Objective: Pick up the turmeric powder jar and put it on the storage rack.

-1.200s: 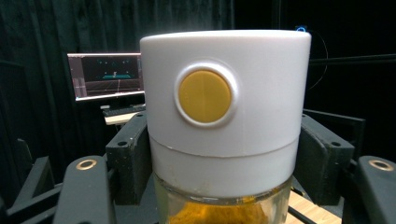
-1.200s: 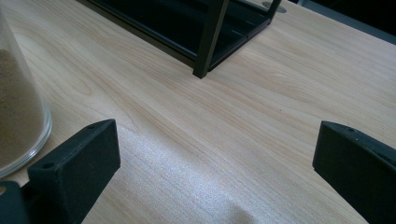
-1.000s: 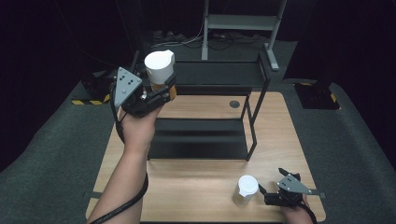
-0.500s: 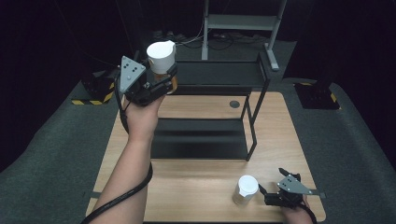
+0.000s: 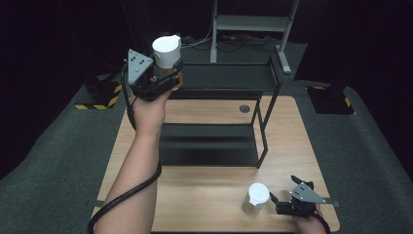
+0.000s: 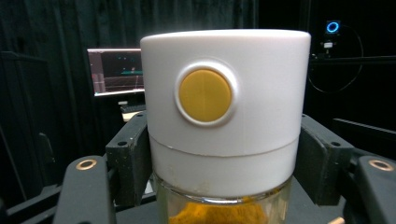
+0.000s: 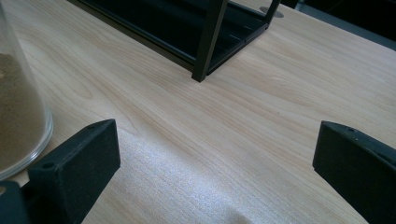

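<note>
Over at the far left of the counter (image 5: 204, 200), the left claw (image 5: 168, 73) has carried its jar (image 5: 167, 54) a little farther away from the person and slightly higher than a second ago, so it now hangs in the air beside the top tier of the black rack (image 5: 214, 117). Its jaws are clamped on the jar's sides just under the white lid (image 6: 224, 112); yellow powder shows through the glass below. My guess is the jar is bound for that upper shelf and only needs to be moved across and set down.

Further right, a second jar (image 5: 255, 197) with a white lid stands on the counter near the front edge. Just beside it the right claw (image 5: 287, 202) rests with jaws spread wide, holding nothing, as before.

Count: two jars, one rack with two shelves, two claws.
</note>
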Demonstrator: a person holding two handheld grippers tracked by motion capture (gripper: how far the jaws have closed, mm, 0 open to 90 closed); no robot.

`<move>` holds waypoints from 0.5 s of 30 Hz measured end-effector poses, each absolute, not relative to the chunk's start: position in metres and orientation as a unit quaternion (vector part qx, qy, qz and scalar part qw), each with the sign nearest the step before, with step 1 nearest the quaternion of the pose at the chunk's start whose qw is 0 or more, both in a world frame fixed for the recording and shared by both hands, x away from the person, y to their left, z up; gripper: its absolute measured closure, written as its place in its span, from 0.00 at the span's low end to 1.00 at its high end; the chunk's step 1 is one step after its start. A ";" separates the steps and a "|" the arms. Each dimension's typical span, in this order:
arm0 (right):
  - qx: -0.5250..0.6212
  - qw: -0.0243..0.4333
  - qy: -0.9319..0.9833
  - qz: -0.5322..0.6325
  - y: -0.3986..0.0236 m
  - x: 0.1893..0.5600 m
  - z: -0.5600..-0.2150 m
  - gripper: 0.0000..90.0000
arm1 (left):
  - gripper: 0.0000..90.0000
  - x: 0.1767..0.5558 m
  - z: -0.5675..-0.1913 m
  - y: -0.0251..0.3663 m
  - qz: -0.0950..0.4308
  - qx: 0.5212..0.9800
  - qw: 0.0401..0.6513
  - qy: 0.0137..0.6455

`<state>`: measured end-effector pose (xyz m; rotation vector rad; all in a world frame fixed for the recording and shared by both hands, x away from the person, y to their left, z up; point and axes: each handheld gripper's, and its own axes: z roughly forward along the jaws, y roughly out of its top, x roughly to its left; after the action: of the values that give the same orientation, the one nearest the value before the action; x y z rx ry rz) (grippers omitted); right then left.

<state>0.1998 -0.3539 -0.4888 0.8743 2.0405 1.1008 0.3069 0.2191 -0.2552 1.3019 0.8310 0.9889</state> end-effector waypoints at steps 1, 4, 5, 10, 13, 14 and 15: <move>0.333 0.326 0.779 0.420 -0.354 0.200 -0.489 0.00 | 0.34 0.307 -0.255 0.219 0.428 0.563 0.608 0.360; 0.332 0.326 0.779 0.419 -0.354 0.200 -0.489 0.00 | 0.34 0.310 -0.254 0.217 0.432 0.563 0.604 0.362; 0.332 0.326 0.779 0.420 -0.354 0.200 -0.489 0.00 | 0.34 0.311 -0.253 0.216 0.433 0.562 0.604 0.363; 0.334 0.325 0.777 0.422 -0.355 0.200 -0.489 0.00 | 0.34 0.315 -0.252 0.213 0.435 0.558 0.604 0.367; 0.335 0.325 0.777 0.422 -0.355 0.200 -0.489 0.00 | 0.34 0.317 -0.251 0.212 0.436 0.558 0.602 0.369; 0.334 0.325 0.778 0.422 -0.355 0.200 -0.489 0.00 | 0.34 0.318 -0.250 0.211 0.437 0.558 0.601 0.370; 0.333 0.325 0.779 0.421 -0.354 0.200 -0.489 0.00 | 0.34 0.318 -0.250 0.210 0.437 0.558 0.600 0.371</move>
<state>0.2000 -0.3545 -0.4888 0.8736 2.0413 1.1039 0.3181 0.2103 -0.2505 1.2937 0.8596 1.0119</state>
